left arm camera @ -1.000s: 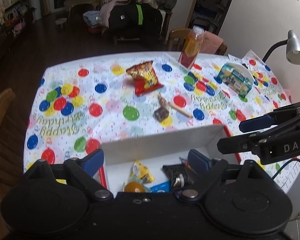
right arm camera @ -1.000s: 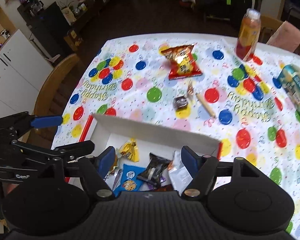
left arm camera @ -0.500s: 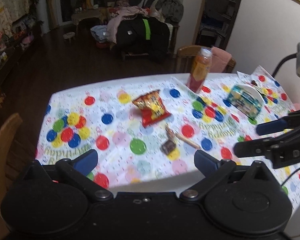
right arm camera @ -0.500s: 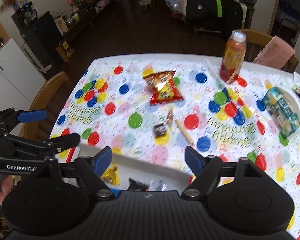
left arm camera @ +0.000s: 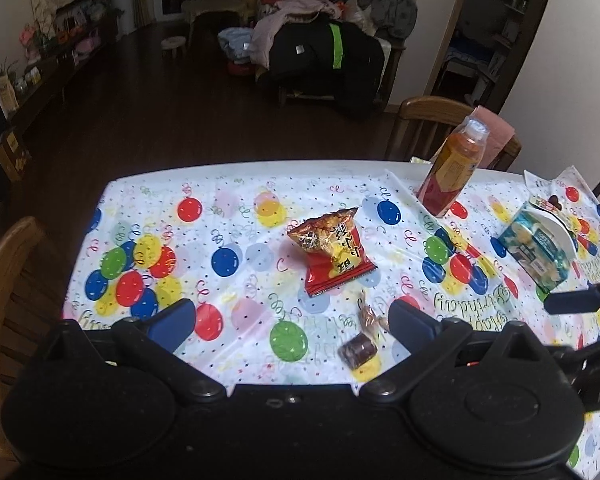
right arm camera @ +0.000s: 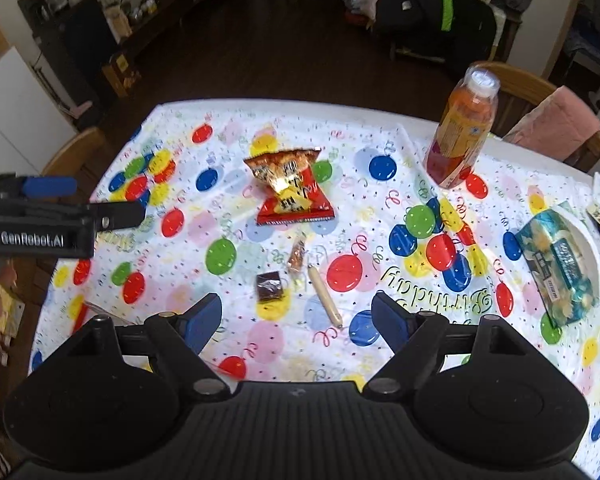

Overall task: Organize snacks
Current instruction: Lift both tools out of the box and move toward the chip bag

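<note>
A red and orange snack bag [left arm camera: 332,252] [right arm camera: 290,192] lies mid-table on the balloon-print cloth. Nearer to me lie a small brown wrapped chocolate [left arm camera: 358,350] [right arm camera: 269,286], a small twisted candy [left arm camera: 367,314] [right arm camera: 297,254] and a thin sausage stick [right arm camera: 325,296]. My left gripper [left arm camera: 291,324] hovers open and empty over the near table, with the chocolate between its fingers in the view. My right gripper [right arm camera: 297,318] is also open and empty, short of the chocolate and the stick. Each gripper shows at the edge of the other's view: left gripper [right arm camera: 96,200], right gripper [left arm camera: 568,326].
An orange drink bottle [left arm camera: 452,172] [right arm camera: 462,132] stands at the far right. A blue tissue pack [left arm camera: 538,246] [right arm camera: 556,268] lies at the right edge. Wooden chairs [left arm camera: 8,280] stand around the table. A red box edge [right arm camera: 80,316] peeks out at the lower left.
Both grippers have lifted away from over the white box and now face the table. The box with its snacks has dropped out of sight beneath them.
</note>
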Available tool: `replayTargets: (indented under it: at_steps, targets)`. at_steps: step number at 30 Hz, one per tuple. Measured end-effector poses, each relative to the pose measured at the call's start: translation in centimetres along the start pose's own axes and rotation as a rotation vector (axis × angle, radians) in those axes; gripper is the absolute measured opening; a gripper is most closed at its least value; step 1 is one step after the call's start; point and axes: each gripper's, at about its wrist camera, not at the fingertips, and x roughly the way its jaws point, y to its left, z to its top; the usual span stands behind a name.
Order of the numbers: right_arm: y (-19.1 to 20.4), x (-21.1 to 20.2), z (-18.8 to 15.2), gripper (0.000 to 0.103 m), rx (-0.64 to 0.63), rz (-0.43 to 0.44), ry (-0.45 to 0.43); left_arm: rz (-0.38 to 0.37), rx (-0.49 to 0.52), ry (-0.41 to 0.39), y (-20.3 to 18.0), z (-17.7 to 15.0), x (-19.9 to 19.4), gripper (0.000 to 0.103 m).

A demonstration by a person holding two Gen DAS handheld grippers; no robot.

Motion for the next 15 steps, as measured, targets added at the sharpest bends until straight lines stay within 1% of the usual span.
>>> replayTargets:
  at_steps: [3, 9, 13, 15]
  targets:
    - [-1.2, 1.9, 0.4, 0.082, -0.038, 0.006, 0.033, 0.004, -0.006, 0.02, -0.4, 1.0, 2.0, 0.102]
    - [-3.2, 6.2, 0.9, 0.082, -0.072, 0.02, 0.098, -0.005, -0.073, 0.073, -1.0, 3.2, 6.8, 0.102]
    - [-3.8, 9.0, 0.6, 0.082, -0.101, 0.024, 0.144, 0.01, -0.062, 0.102, -2.1, 4.1, 10.1, 0.102]
    - [-3.9, 10.1, 0.4, 0.082, -0.121, 0.028, 0.161, 0.012, -0.073, 0.119, -2.4, 4.5, 11.7, 0.102]
